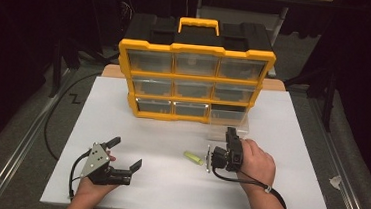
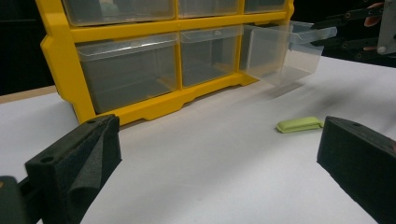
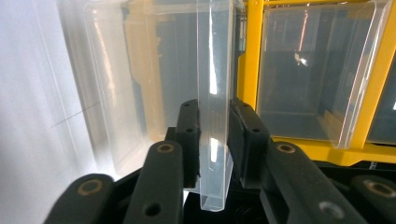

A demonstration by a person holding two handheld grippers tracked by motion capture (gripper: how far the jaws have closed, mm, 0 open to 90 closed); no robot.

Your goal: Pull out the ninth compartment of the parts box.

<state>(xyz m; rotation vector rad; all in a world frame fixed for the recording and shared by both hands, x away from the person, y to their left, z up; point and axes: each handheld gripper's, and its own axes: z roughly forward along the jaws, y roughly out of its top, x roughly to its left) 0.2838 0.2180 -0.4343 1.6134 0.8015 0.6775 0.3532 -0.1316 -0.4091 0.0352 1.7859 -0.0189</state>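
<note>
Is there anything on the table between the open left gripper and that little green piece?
Nothing visible does. The left gripper stands open over bare white table, and the green piece lies beyond it with only table surface between. The right gripper is off at the clear drawer.

We see a green eraser (image 1: 194,158) lying flat on the white counter (image 1: 291,143), at six o'clock from the yellow cabinet (image 1: 194,76).

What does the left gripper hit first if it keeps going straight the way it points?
Probably the yellow organizer: the open left gripper looks along bare white table toward its bottom row of clear drawers. The green piece lies right of that line. Depth is uncertain.
</note>
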